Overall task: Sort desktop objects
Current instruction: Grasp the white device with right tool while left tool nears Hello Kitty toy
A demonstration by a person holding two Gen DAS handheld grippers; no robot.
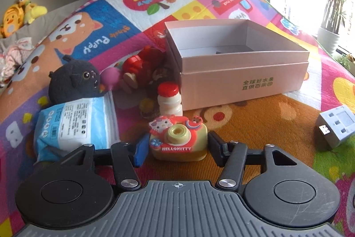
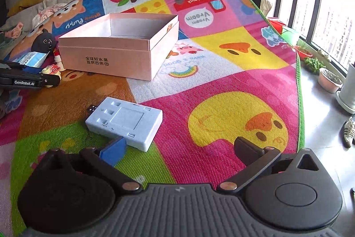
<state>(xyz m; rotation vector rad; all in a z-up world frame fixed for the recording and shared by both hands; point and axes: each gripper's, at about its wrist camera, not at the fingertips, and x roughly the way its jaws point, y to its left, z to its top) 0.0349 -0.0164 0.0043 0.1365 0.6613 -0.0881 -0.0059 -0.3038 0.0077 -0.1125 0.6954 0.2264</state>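
A yellow-and-red Hello Kitty toy camera point(image 1: 178, 143) sits on the play mat, and my left gripper point(image 1: 177, 148) is shut on it, one pad against each side. Behind it stands an open pink cardboard box point(image 1: 241, 81), which looks almost empty. In the right wrist view that left gripper point(image 2: 28, 79) and the toy camera point(image 2: 52, 71) show at the left edge, in front of the box point(image 2: 106, 59). My right gripper point(image 2: 180, 150) is open and holds nothing. A pale grey device with a USB plug point(image 2: 126, 123) lies just beyond its blue left finger point(image 2: 113, 152).
Left of the box lie a black plush cat point(image 1: 73, 81), a blue tissue pack point(image 1: 73, 126), a small white bottle with a red cap point(image 1: 169, 101) and red toy figures point(image 1: 137, 66). The mat's green edge point(image 2: 300, 103) runs along bare floor with plant pots point(image 2: 329, 80).
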